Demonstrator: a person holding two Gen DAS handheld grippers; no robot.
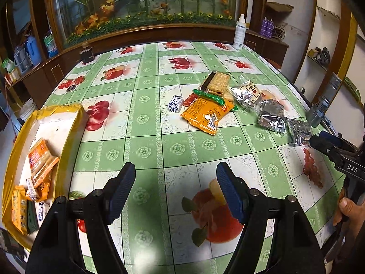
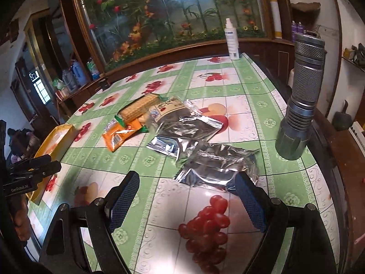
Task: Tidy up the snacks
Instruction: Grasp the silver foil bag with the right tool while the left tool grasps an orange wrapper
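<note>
My left gripper (image 1: 175, 191) hangs open over bare tablecloth with nothing between its pads. A yellow box (image 1: 68, 123) at the table's left edge holds several orange and white snack packets. The loose pile lies ahead to the right: an orange packet (image 1: 205, 114), a cracker pack (image 1: 217, 82), a small blue-and-white candy (image 1: 175, 104), a clear labelled bag (image 1: 247, 92) and silver packets (image 1: 272, 116). My right gripper (image 2: 187, 201) is open too. Its right finger sits just short of the nearest silver packet (image 2: 219, 169), without touching it.
A metal flashlight (image 2: 301, 105) stands upright near the table's right edge, close to the silver packets. A white spray bottle (image 2: 232, 41) stands at the far edge. The left gripper (image 2: 54, 163) shows at the left beside the yellow box (image 2: 59, 137). A wooden cabinet runs behind the table.
</note>
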